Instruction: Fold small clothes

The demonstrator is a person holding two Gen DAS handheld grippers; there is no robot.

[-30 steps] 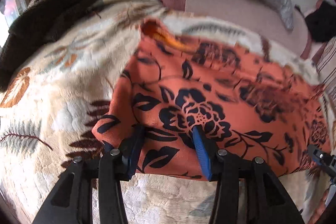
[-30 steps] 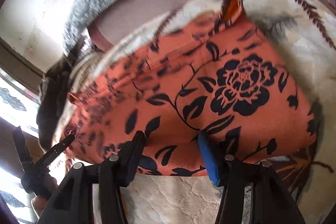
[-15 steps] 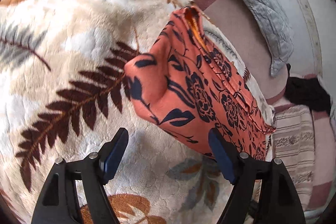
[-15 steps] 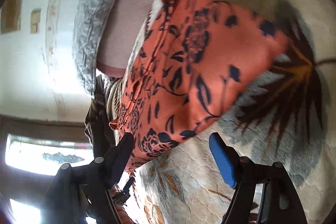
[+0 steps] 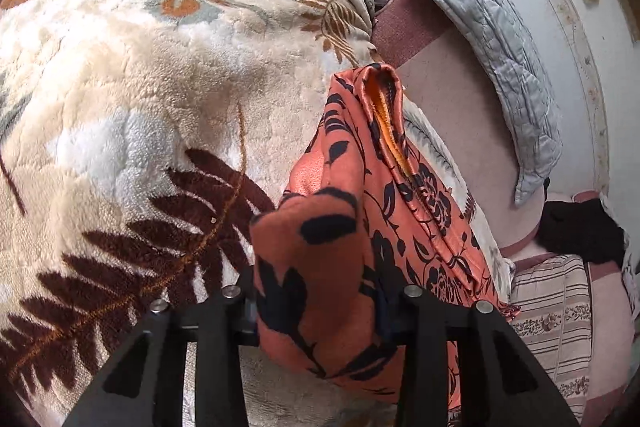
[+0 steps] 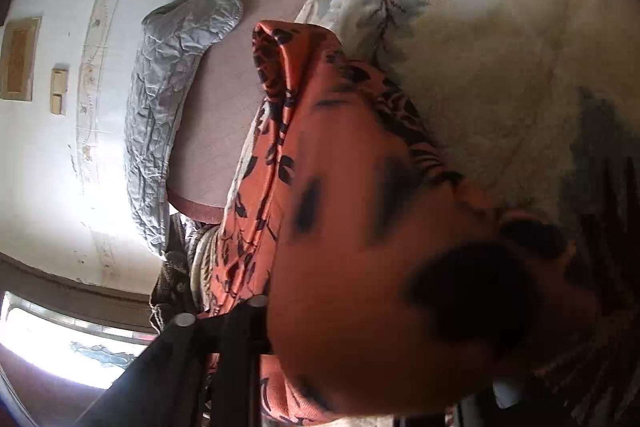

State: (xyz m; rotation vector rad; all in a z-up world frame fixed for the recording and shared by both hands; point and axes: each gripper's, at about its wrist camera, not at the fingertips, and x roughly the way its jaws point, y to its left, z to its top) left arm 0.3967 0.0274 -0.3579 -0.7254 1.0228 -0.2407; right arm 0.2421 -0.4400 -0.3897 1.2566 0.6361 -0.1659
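Two grippers, one orange floral garment, mid-fold on a fleece leaf-print blanket point(image 5: 140, 99) covering a bed.

Left wrist view: left gripper point(image 5: 320, 311) has a bunched corner of the garment point(image 5: 320, 267) between its jaws, which are closing; cloth fills the gap and bulges over both sides, so it reads as pinched. Rest of the garment trails away toward a grey quilted pillow point(image 5: 500, 39) and a pink headboard point(image 5: 460, 115), its hem opening upward w/ orange lining showing.

Right wrist view: right gripper point(image 6: 360, 327) is largely buried under blurred orange cloth point(image 6: 360, 207) close to the lens; only one black finger shows. Jaws closing w/ fabric between them; looks gripped. Garment's far end rises near the pillow point(image 6: 168, 115), blanket point(image 6: 500, 47) beyond.

Judgement: step in hand is taking both near corners for a fold. Do it well by catching all layers, keeping both grips level & cloth taut, then laying edge to edge w/o dragging the blanket.
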